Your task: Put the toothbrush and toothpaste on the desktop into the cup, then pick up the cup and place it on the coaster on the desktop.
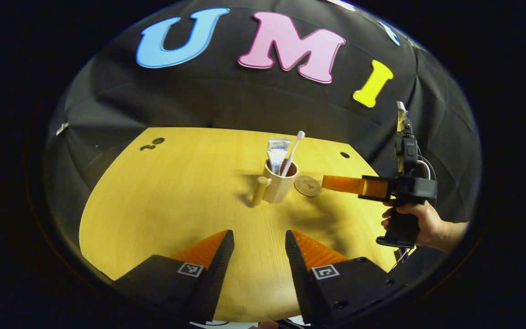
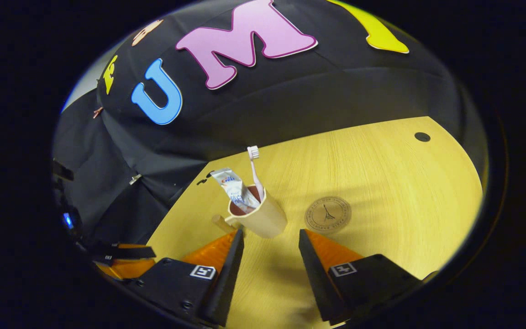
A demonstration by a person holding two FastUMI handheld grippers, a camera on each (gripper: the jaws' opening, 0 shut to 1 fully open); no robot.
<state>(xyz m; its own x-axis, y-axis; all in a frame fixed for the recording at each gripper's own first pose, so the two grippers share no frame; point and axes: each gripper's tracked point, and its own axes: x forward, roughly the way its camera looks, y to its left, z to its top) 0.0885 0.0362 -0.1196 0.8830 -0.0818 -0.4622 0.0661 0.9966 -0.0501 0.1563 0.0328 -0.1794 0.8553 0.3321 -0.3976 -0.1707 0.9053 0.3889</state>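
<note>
Cup (image 2: 258, 218) at frame centre with toothbrush (image 2: 255, 170) and toothpaste (image 2: 235, 189) inside, beside the coaster (image 2: 328, 214) — probably light, rigid, top-heavy — best gripped round the body; right gripper (image 2: 270, 237) open, empty, as is left gripper (image 1: 259, 242).

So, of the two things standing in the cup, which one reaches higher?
The toothbrush. Its bristle head rises above the flat crimped end of the toothpaste tube; both stand together in the cup.
</note>
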